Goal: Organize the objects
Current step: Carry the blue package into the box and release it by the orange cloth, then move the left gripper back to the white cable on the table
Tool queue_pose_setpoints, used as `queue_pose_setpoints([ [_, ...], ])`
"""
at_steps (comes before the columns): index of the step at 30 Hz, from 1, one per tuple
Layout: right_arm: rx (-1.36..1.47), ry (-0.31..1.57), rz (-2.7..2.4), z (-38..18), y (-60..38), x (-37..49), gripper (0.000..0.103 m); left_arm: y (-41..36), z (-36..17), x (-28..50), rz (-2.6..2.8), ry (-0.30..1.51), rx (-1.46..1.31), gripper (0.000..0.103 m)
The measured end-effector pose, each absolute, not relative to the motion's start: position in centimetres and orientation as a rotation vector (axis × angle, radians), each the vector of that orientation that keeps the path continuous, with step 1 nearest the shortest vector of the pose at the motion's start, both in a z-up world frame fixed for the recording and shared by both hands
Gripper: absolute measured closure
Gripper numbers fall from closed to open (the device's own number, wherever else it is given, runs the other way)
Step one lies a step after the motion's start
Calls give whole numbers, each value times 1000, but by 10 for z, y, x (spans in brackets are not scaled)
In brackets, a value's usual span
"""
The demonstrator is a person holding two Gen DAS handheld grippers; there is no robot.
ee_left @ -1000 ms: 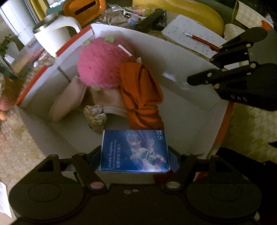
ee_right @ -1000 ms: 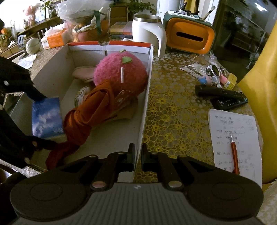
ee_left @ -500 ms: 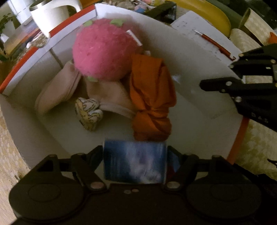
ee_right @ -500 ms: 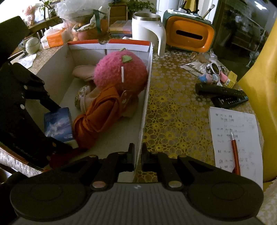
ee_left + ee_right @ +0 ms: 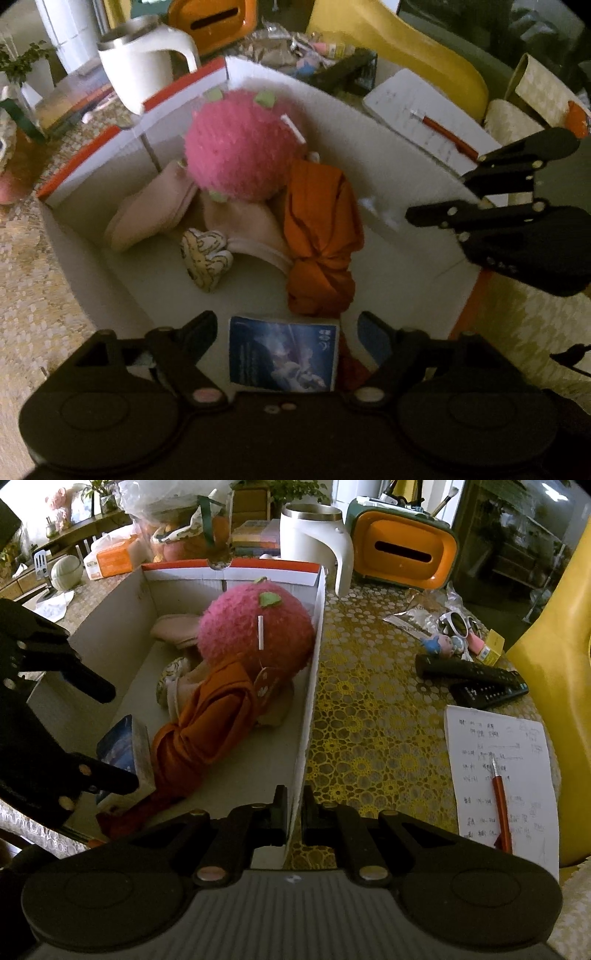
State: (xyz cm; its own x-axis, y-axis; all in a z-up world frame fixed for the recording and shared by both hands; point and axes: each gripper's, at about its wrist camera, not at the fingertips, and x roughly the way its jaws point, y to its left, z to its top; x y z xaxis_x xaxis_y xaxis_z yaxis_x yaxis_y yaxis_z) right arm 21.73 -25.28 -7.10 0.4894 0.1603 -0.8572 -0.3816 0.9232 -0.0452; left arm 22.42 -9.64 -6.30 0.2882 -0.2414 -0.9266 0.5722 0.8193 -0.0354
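White cardboard box (image 5: 310, 686) with orange-red rim holds a fuzzy pink plush ball (image 5: 255, 627) with green leaf patches, a knotted orange cloth (image 5: 321, 236) and a blue printed packet (image 5: 284, 358). Gold floral lace tablecloth (image 5: 373, 716) underneath; white paper sheet (image 5: 502, 775) bears a red pen (image 5: 500, 801).

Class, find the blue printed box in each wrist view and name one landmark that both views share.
Left wrist view: blue printed box at bottom centre, between the open left tongs.
Right wrist view: blue printed box at lower left, inside the cardboard box.
Shared landmark: pink plush strawberry.
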Motion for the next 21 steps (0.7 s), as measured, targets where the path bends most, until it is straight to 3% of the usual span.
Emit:
queue_pose_setpoints([
  [11,-253,1002,329,-71,-253,216,96,-75,-35,203,-517,1046,292,18],
  [21,-253,997,332,-71,-253,215,96,-23,-21,187,-371,949,206,9],
])
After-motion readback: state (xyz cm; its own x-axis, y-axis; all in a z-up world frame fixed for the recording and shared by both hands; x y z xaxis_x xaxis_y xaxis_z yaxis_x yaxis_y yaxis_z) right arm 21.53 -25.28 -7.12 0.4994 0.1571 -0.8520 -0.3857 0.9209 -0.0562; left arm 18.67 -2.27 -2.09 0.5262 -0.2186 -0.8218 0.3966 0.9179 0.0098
